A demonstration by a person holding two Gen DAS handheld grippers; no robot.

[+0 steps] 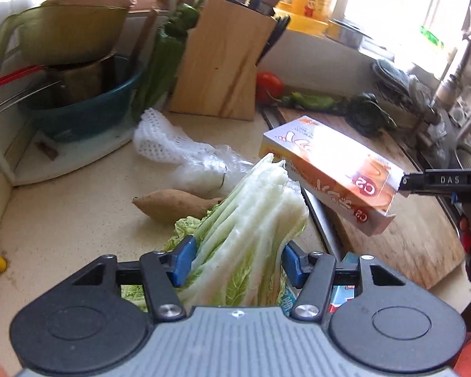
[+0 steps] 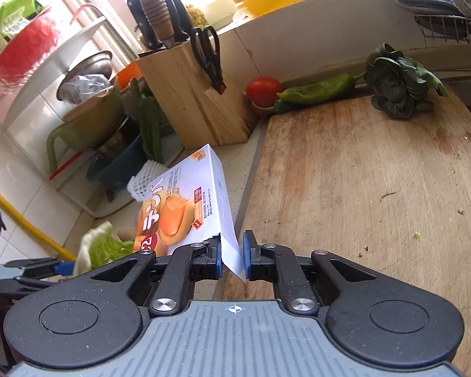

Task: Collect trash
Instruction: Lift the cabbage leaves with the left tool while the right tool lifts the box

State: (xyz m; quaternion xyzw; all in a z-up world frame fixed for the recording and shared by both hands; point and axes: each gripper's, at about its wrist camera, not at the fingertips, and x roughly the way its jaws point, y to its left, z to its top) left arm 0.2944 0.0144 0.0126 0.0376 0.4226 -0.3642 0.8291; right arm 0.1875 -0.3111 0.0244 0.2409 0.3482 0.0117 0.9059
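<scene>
A napa cabbage piece point(image 1: 248, 220), white ribs with pale green leaf, stands between the blue pads of my left gripper point(image 1: 237, 262), which is shut on it just above the beige counter. An orange-and-white cardboard box point(image 1: 332, 169) hangs tilted in the air to its right. My right gripper point(image 2: 232, 253) is shut on the white torn flap at the end of that box point(image 2: 185, 201). In the left wrist view the right gripper point(image 1: 405, 183) comes in from the right edge. The cabbage point(image 2: 100, 245) shows at the lower left of the right wrist view.
A sweet potato point(image 1: 175, 204), white foam netting point(image 1: 163, 141) and crumpled clear plastic point(image 1: 210, 169) lie on the counter. Behind stand a wooden knife block point(image 1: 223, 72) and a teal basin point(image 1: 88, 110). A wooden cutting board point(image 2: 376, 188) bears a tomato point(image 2: 263, 89), a green pepper point(image 2: 317, 89) and a dark leafy green point(image 2: 395, 81).
</scene>
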